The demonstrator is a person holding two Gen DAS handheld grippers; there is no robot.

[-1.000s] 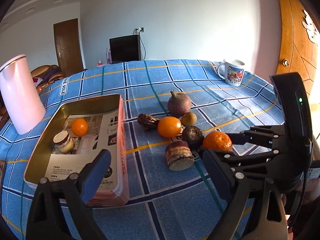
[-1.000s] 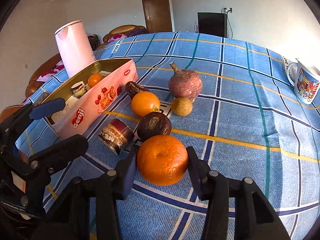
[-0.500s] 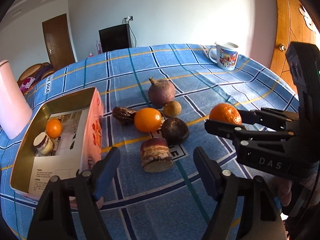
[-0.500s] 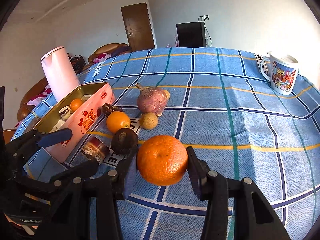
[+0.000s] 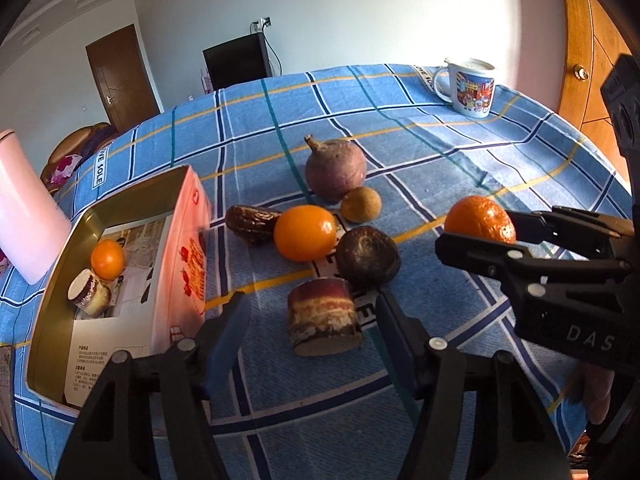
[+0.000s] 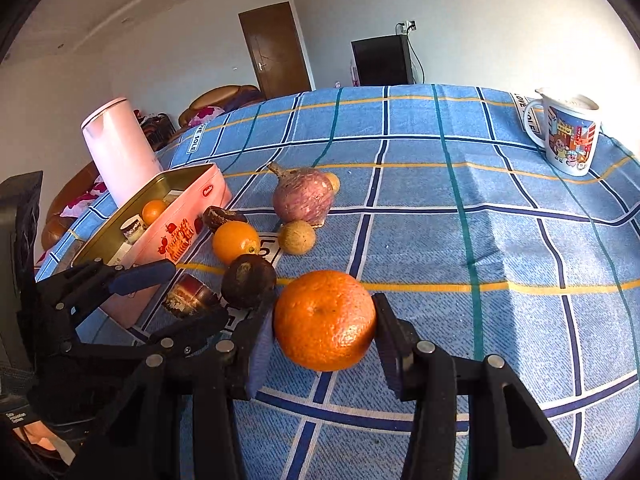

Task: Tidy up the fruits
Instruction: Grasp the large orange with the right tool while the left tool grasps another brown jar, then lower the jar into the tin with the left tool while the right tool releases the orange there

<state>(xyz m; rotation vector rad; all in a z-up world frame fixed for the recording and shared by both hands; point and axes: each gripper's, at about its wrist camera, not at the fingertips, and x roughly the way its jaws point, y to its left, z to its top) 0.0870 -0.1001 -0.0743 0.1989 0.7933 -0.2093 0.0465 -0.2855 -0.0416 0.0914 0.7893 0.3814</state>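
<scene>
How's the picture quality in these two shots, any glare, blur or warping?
Left wrist view: fisheye bends the table edge, sun washes out the pink tin's wall, dark corners. Right wrist view: sharp on the held mandarin, glare whitens the mug.

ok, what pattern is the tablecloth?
Blue tablecloth with a check of navy, white, teal and yellow lines; clearest in the right wrist view.

The blue checked tablecloth (image 5: 420, 148) carries white labels: "LOVE SOLE" reads near the pink jug, partly cut to "VE SOLE" in the left wrist view, and "LOVE" shows beside the mug (image 6: 568, 136). The right hand-held gripper (image 5: 476, 236) bears the letters "DAS" on its black body. The pink tin (image 6: 180, 236) has a red logo and red lettering, too small to read.
</scene>
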